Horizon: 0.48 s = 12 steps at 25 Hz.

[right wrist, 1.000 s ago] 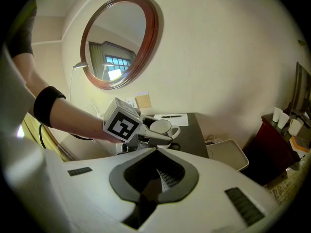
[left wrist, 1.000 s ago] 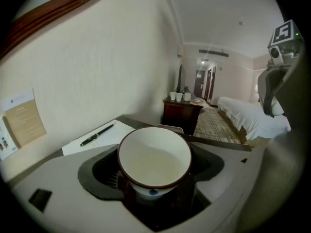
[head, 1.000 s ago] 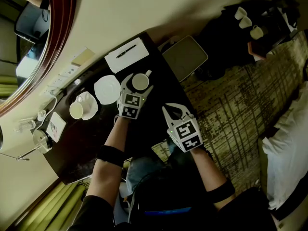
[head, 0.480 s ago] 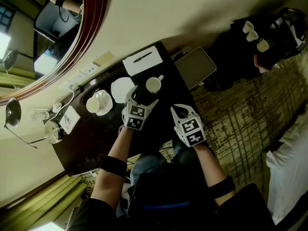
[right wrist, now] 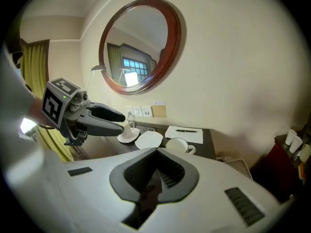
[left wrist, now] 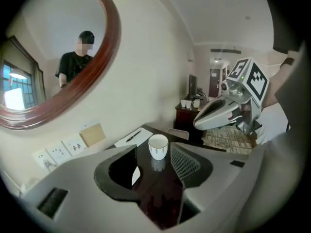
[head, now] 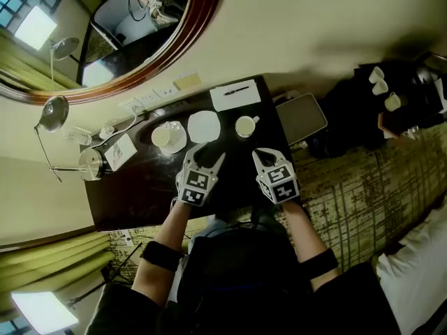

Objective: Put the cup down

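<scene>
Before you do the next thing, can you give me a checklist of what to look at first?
1. Cup stands upright on the table: ok.
2. Left gripper is clear of the cup; its jaws have just been closing, with nothing between them: ok.
3. Right gripper is shut and empty: ok.
4. Empty saucer lies beside the cup, not touching it: ok.
5. Anything inside the cup: cannot tell.
</scene>
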Each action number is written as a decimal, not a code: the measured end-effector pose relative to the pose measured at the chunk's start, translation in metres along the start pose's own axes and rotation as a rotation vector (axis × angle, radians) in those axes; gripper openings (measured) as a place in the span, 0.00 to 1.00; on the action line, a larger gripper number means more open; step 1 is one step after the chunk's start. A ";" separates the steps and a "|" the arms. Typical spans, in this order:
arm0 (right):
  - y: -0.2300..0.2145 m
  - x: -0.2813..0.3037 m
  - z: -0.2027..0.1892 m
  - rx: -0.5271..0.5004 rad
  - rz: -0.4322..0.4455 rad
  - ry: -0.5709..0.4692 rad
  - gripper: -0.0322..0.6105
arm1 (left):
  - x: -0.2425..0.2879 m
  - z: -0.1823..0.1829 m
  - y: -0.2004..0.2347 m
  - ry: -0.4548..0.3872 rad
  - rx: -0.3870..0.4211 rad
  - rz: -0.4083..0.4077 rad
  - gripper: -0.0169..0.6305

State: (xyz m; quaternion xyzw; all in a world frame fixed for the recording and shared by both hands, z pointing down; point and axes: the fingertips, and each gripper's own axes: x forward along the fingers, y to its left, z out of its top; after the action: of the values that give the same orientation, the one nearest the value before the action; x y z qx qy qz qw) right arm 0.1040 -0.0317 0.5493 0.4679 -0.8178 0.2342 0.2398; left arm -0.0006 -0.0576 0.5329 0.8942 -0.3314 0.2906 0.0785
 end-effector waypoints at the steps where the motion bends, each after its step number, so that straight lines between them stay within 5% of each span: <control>1: 0.003 0.002 0.003 -0.010 0.007 -0.003 0.05 | -0.009 -0.001 0.004 -0.007 -0.015 0.020 0.33; 10: 0.043 0.012 0.026 -0.064 0.084 -0.015 0.05 | -0.087 -0.034 0.050 -0.032 -0.207 0.289 0.03; 12: 0.052 0.015 0.029 -0.077 0.099 -0.014 0.05 | -0.102 -0.046 0.058 -0.028 -0.257 0.334 0.03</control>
State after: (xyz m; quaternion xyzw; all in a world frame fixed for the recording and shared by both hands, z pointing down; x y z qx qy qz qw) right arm 0.0466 -0.0359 0.5281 0.4190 -0.8499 0.2109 0.2401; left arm -0.1216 -0.0316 0.5090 0.8134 -0.5104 0.2424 0.1382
